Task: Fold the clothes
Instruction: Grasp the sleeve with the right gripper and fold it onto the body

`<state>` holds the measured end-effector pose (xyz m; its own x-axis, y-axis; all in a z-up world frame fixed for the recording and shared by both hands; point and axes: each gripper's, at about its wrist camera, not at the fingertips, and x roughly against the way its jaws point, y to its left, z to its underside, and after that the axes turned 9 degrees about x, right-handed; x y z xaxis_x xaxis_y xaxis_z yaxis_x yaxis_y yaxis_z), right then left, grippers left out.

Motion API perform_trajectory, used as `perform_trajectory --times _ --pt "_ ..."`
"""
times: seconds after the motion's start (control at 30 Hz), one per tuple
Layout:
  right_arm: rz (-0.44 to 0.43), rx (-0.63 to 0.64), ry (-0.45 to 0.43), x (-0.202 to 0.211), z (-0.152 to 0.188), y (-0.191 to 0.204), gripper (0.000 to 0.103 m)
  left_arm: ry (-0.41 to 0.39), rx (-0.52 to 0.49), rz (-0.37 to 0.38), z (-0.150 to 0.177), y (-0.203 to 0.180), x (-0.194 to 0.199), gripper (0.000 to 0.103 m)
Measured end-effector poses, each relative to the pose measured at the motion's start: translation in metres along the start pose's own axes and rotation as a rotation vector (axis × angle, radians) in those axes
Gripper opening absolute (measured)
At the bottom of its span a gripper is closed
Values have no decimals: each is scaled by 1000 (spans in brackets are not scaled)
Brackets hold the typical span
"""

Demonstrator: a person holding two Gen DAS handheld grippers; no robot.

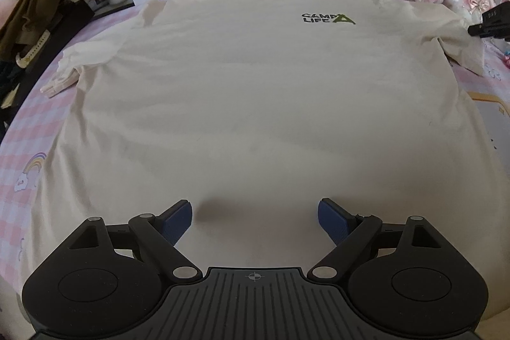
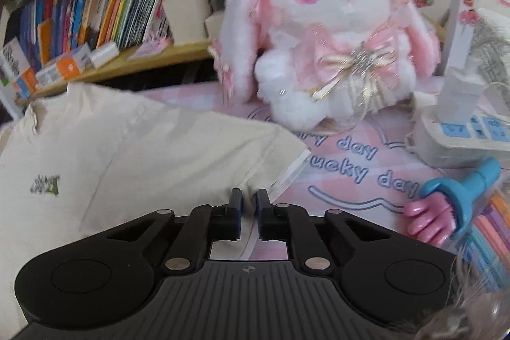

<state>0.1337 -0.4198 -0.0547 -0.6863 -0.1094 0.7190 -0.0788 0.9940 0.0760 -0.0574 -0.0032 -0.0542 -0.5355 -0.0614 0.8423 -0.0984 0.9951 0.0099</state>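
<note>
One cream T-shirt (image 1: pixel 242 104) lies flat, front up. My left hand-held gripper (image 1: pixel 255 215) hovers spread, lower centre; my right hand-held gripper (image 2: pixel 249 196) pinches the sleeve (image 2: pixel 255 148), lower centre. Next, I judge, the sleeve goes inward.

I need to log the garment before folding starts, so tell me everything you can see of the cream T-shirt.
The cream T-shirt lies spread flat and front up on the pink checked bedsheet, with its ribbed round collar toward the bookshelf. It looks like soft cotton, lightly creased. A small green and black "CAMP LIFE" print with a tent sits on the chest. One short sleeve is bunched at its edge. The right gripper is nearly closed on the other sleeve's hem. The open left gripper hovers over the bottom hem.
</note>
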Motion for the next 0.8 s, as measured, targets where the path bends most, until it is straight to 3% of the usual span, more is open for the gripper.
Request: perform_trajectory --times 0.27,0.53,0.6,0.63,0.67,0.8 --pt "32 67 -94 39 -35 49 6 -9 6 31 -1 6 -2 89" --pt "1 237 -171 43 -65 167 7 -16 71 28 4 28 -2 89" --pt "-80 286 -128 26 -67 201 16 -14 83 27 5 33 -1 89" --pt "-154 312 -91 16 -67 215 33 -15 85 28 5 34 -1 89" --pt "-216 321 -66 11 -65 225 41 -16 88 28 6 36 -1 89" --pt "-366 329 -49 17 -54 238 41 -18 96 29 7 41 -1 89"
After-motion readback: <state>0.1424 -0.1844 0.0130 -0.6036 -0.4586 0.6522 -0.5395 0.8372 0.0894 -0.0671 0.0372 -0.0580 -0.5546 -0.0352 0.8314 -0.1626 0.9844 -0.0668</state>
